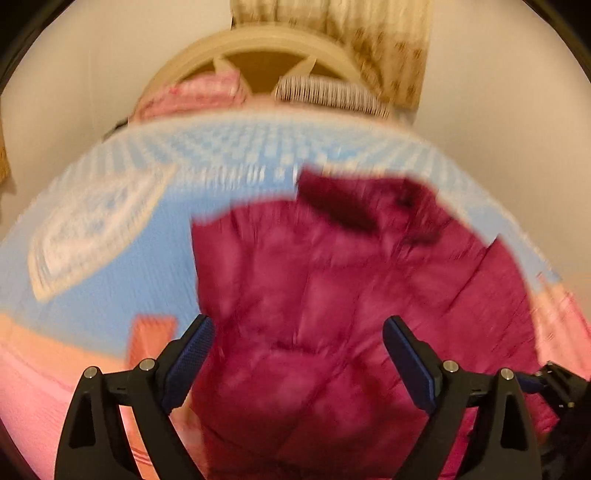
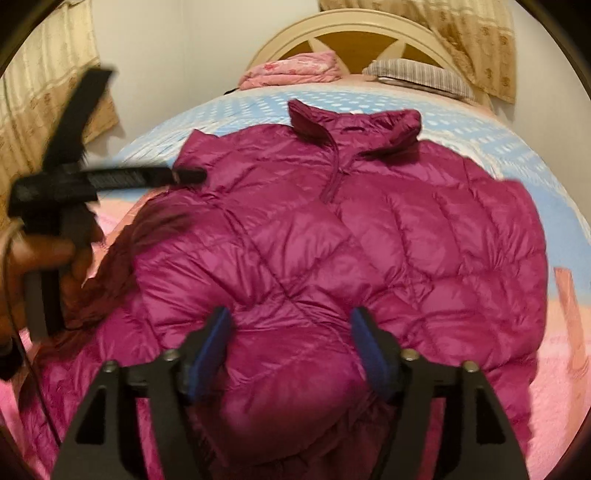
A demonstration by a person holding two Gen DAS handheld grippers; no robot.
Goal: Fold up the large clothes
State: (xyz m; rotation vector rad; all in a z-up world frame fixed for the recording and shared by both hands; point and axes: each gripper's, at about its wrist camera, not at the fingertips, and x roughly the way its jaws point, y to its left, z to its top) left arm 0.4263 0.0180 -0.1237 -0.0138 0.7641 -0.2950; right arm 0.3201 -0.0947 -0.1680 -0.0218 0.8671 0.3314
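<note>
A magenta quilted puffer jacket (image 2: 332,236) lies front up on the bed, collar (image 2: 354,122) toward the headboard. It also shows, blurred, in the left wrist view (image 1: 332,295). My left gripper (image 1: 297,332) is open above the jacket's left part. In the right wrist view the left gripper (image 2: 184,175) is blurred, its tip at the jacket's left shoulder. My right gripper (image 2: 290,321) is open just above the jacket's lower hem. Neither holds cloth.
The bed has a blue patterned cover (image 2: 480,133) and a pink blanket (image 2: 554,387) near me. A folded pink quilt (image 2: 295,70) and a striped pillow (image 2: 417,75) lie by the cream headboard (image 2: 354,26). Curtains (image 2: 44,92) hang at the left and right.
</note>
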